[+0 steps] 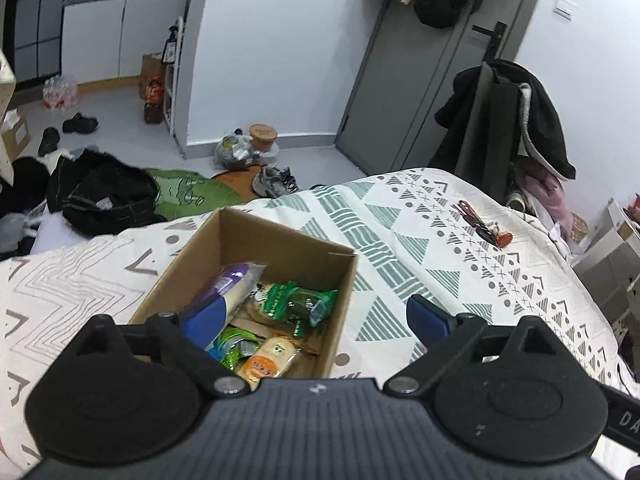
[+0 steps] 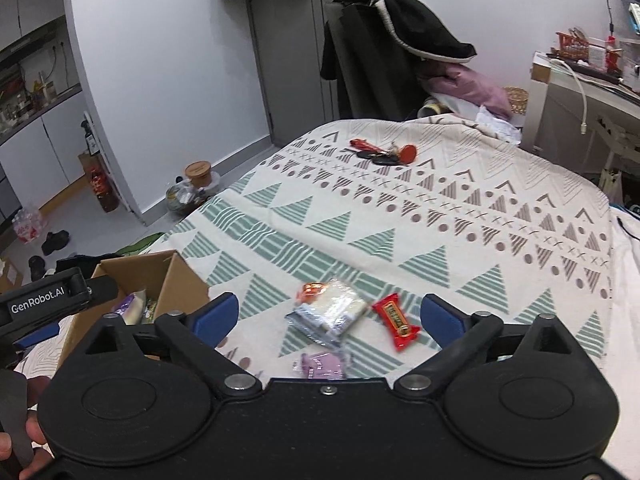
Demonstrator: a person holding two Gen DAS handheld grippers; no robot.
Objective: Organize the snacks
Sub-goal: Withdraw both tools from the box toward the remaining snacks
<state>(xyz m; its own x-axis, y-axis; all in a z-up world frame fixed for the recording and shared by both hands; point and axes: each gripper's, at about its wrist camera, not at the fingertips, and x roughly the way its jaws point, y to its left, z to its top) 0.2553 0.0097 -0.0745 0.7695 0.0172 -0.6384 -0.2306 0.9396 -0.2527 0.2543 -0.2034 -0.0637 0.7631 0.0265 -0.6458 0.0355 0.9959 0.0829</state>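
The bed point(image 2: 460, 216) has a patterned cover with green and grey triangles. On its far part lies a bunch of keys point(image 2: 384, 154) with a red tag. Behind the bed stands a chair point(image 1: 492, 120) with a black coat point(image 1: 536, 120) thrown over it, and pink cloth is piled just beside it. A grey door point(image 1: 420, 80) is shut, with dark clothes hanging on top. On the floor point(image 1: 120, 108) I see black shoes point(image 1: 80, 123), grey sneakers point(image 1: 276, 182), a black bag point(image 1: 108, 196), a green mat point(image 1: 188, 194) and a pack of water bottles point(image 1: 60, 92). A brown tub point(image 1: 263, 137) stands near the wall.
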